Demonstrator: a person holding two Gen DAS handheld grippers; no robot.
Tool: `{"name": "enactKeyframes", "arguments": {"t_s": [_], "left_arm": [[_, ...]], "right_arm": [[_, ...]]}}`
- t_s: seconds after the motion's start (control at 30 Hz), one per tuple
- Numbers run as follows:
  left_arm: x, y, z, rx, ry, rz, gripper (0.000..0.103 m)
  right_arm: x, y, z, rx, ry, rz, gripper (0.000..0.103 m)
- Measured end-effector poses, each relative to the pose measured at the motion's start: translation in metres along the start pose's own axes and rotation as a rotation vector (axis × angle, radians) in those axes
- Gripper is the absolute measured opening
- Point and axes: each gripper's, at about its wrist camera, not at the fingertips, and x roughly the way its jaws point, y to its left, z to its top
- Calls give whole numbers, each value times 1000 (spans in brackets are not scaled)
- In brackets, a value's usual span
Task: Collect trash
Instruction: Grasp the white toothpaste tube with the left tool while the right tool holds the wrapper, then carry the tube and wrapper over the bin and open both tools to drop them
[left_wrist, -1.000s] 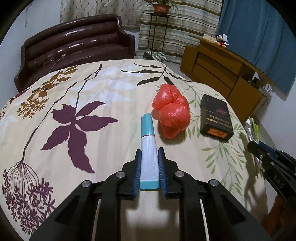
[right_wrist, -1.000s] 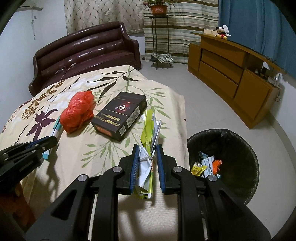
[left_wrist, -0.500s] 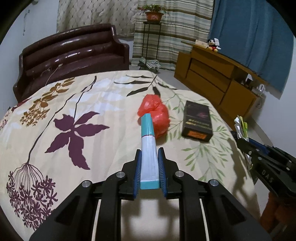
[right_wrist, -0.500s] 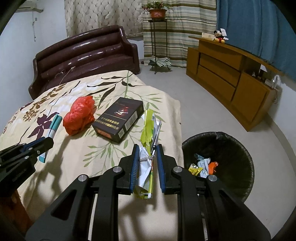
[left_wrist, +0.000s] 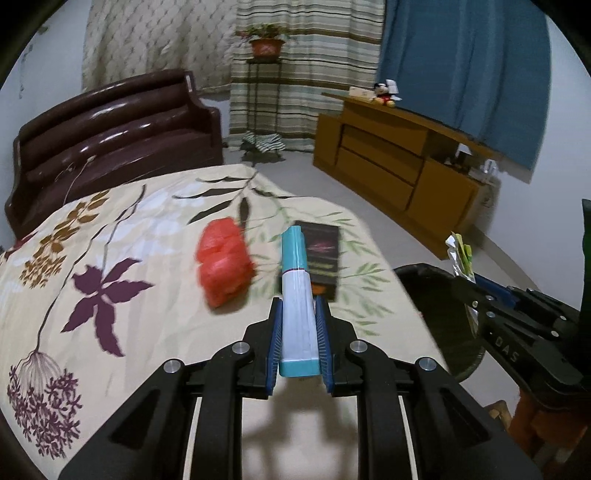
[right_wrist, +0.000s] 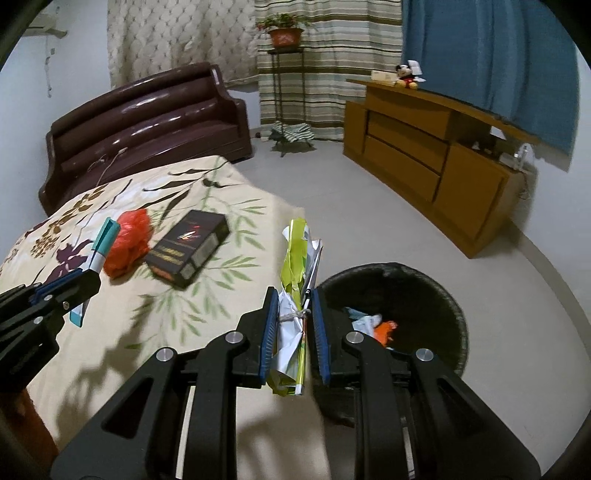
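On a floral-print bedspread (left_wrist: 110, 229) in a bedroom, the left gripper (left_wrist: 298, 343) pinches a light, stiff teal-and-white tube (left_wrist: 297, 295) mid-body, while the right gripper (right_wrist: 294, 336) clamps a limp, crumpled green-and-white wrapper (right_wrist: 295, 266) beside the black trash bin (right_wrist: 436, 291).

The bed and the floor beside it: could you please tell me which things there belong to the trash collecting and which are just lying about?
Part of the job:
- teal and white tube, held by the left gripper
- crumpled wrapper, held by the right gripper
- red plastic bag
- dark box
- black trash bin

Just lying about:
- brown sofa
- wooden cabinet
- potted plant
- plush toy
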Motion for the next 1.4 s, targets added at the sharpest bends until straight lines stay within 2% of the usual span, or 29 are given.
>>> {"name": "enactKeyframes", "arguments": {"t_s": [0.43,0.7,1.4], "left_arm": [[25,-67,8,119,-10,-96,19],[49,-101,11,163,3,-121,19],[89,-141,18,222,38,-103,19]], "right_arm": [[-7,-68,-4,94,-14,-126,19],[-2,-96,-8,133,-14,-171,19],[28,-129,-12,205,7,-176,19]]}}
